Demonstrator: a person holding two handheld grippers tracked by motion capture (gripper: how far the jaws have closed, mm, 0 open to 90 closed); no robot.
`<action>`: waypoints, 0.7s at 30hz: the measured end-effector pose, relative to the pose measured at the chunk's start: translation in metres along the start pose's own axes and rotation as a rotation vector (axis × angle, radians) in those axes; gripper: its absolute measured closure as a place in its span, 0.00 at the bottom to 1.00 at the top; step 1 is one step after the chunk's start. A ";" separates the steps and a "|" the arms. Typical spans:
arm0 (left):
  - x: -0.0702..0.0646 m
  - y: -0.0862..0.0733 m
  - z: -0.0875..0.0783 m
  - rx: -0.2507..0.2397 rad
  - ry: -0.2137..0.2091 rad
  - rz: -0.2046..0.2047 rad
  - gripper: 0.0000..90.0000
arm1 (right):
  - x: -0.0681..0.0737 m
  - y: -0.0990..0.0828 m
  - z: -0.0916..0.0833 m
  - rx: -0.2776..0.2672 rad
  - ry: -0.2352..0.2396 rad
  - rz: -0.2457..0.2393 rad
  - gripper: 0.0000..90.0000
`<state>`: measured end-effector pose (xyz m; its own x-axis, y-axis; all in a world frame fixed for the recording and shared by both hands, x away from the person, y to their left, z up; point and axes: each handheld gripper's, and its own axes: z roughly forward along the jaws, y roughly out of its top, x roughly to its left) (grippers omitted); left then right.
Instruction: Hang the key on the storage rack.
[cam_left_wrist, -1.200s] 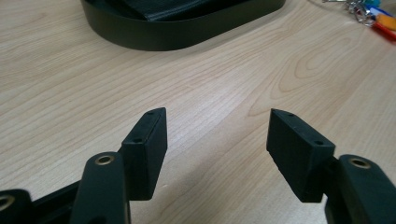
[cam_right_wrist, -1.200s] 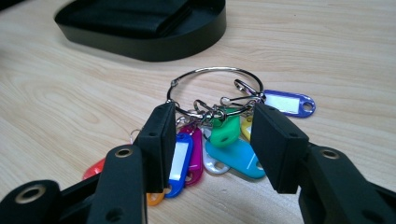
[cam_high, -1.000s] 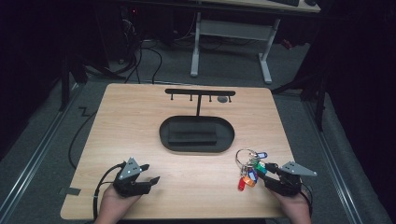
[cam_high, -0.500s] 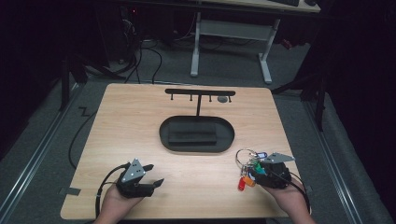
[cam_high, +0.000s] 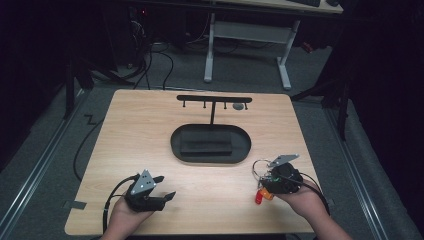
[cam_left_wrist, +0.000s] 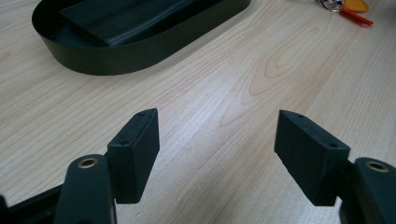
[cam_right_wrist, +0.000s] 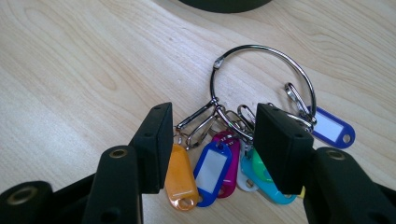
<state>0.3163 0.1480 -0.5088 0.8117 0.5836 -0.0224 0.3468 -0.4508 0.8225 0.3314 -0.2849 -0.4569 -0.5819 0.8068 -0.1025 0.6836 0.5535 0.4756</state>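
A bunch of coloured key tags (cam_right_wrist: 212, 165) on a large metal ring (cam_right_wrist: 261, 70) lies flat on the wooden table (cam_high: 150, 130) at the front right. My right gripper (cam_right_wrist: 210, 140) is open, its jaws standing either side of the tags and clips without pressing them. From above, that right gripper (cam_high: 266, 181) covers most of the bunch, with the ring (cam_high: 259, 167) and a red and an orange tag (cam_high: 261, 196) sticking out. At the front left my left gripper (cam_high: 165, 186) is open; its jaws have just been opening and hold nothing, as the left gripper (cam_left_wrist: 217, 140) shows over bare wood.
A black oval tray (cam_high: 175, 142) holding a flat black block (cam_high: 206, 142) sits mid-table; its wall (cam_left_wrist: 116, 60) lies ahead of the left jaws. Behind it stands a black T-shaped rack (cam_high: 214, 98) with small hooks. Cables trail off the table's front and left.
The right gripper has slid left from beside the key bunch until it stands over it. The left gripper has stayed in place with its jaws a little wider.
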 end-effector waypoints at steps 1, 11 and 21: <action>0.000 0.000 0.000 0.003 0.000 0.003 0.35 | 0.000 0.003 0.000 0.013 0.002 -0.006 0.53; -0.002 -0.002 -0.004 0.008 -0.001 0.009 0.35 | 0.003 0.029 0.008 0.144 0.020 -0.066 0.53; -0.004 -0.005 -0.008 0.012 -0.001 0.015 0.35 | 0.002 0.055 0.038 0.293 0.049 -0.102 0.60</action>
<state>0.3074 0.1535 -0.5085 0.8172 0.5762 -0.0111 0.3406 -0.4674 0.8158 0.3847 -0.2453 -0.4643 -0.6697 0.7369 -0.0915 0.7142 0.6730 0.1925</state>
